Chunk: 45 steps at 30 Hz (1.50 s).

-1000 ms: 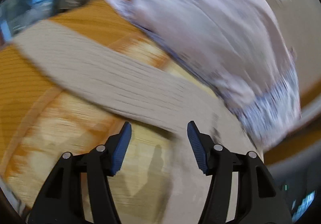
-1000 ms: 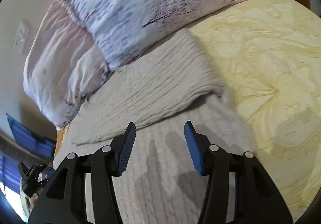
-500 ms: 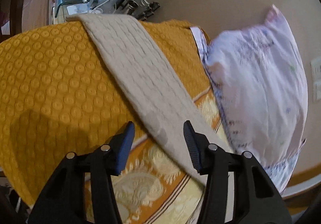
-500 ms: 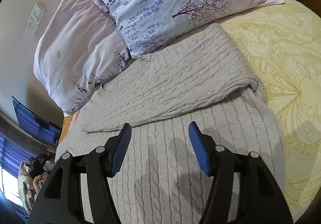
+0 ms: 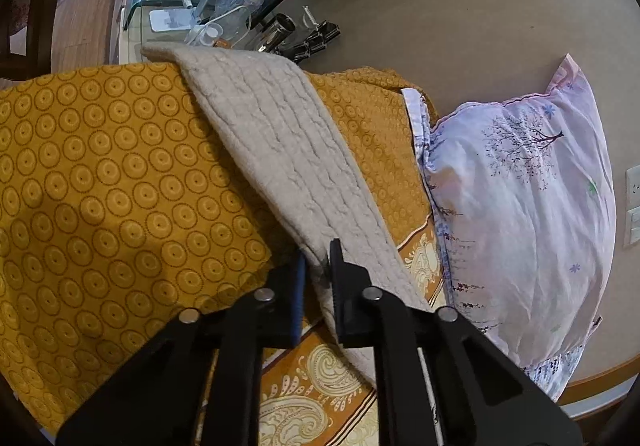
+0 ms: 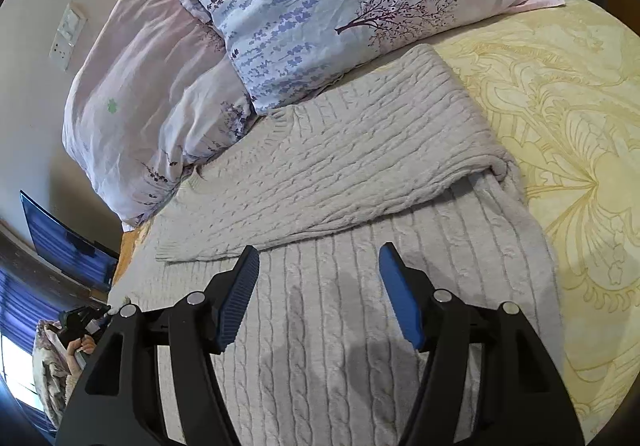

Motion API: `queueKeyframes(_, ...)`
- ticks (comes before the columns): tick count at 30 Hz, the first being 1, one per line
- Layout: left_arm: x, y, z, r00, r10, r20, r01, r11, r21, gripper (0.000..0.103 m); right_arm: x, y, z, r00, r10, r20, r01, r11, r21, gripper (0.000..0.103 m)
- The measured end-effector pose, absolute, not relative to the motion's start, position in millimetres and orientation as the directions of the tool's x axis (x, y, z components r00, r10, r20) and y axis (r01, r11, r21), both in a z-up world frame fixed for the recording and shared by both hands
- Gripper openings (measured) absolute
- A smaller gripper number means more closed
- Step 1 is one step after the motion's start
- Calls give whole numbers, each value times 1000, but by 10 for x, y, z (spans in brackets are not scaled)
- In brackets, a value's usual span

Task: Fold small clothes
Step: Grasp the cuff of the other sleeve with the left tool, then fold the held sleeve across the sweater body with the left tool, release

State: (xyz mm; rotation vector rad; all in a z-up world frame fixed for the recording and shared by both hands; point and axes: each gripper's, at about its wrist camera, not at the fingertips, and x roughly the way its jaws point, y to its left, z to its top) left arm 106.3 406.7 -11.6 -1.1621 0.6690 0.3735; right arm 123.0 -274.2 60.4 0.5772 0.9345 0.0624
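One sleeve (image 6: 328, 170) lying folded across sweater (image 6: 360, 326); left gripper (image 5: 318, 266) pinching other sleeve (image 5: 280, 150), stretching toward 11 o'clock; right gripper (image 6: 320, 286) hovering released; body folds remaining.

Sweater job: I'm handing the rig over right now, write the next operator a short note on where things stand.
Left gripper: shut on the outstretched sleeve lying over the orange bedspread.
Right gripper: open, empty, over the sweater body.
Done: other sleeve is folded across the body, below the pillows.
Left: probably bring the gripped sleeve across too, then fold the body.
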Motion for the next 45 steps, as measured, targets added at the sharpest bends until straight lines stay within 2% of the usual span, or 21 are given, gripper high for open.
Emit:
queueKeyframes(6, 1078, 3908, 144, 788, -44, -614, -546, 411, -730, 6, 1188, -2782, 627, 613, 299, -732, 189, 844, 502, 66)
queueKeyframes(11, 1188, 3506, 514, 849, -103, -519, -417, 474, -776, 6, 1137, -2794, 646, 616, 300, -729, 187, 843, 505, 66)
queueKeyframes(17, 1462, 2619, 967, 864, -293, -410, -188, 568, -801, 6, 1083, -2812, 674, 619, 305, -724, 178, 843, 508, 66)
queueKeyframes(23, 1699, 1637, 1088, 788, -508, -348, -1, 564, -826, 6, 985, -2882, 696, 629, 295, -719, 178, 846, 503, 67)
queueKeyframes(28, 1843, 930, 868, 705, -608, -367, 53, 560, -827, 6, 955, -2944, 685, 628, 300, -718, 179, 843, 508, 67)
queueKeyframes(36, 2042, 113, 169, 547, -654, -523, -32, 608, -793, 7, 964, -2871, 736, 617, 309, -723, 144, 860, 490, 67)
queueKeyframes(37, 2046, 80, 120, 530, -658, -535, -32, 614, -788, 8, 966, -2850, 750, 617, 308, -725, 139, 863, 485, 67)
queueKeyframes(39, 2050, 47, 56, 495, -667, -556, -32, 626, -779, 25, 988, -2805, 788, 614, 309, -726, 121, 873, 473, 67)
queueKeyframes(40, 2026, 71, 56, 483, -676, -556, -26, 624, -781, 29, 1009, -2771, 816, 612, 310, -728, 107, 879, 464, 67)
queueKeyframes(42, 1941, 181, 125, 466, -690, -554, 2, 627, -779, 53, 1053, -2691, 867, 606, 311, -733, 78, 893, 443, 67)
queueKeyframes(45, 1733, 520, 330, 504, -664, -552, 69, 668, -741, 59, 1162, -2460, 981, 592, 319, -740, -11, 921, 388, 67)
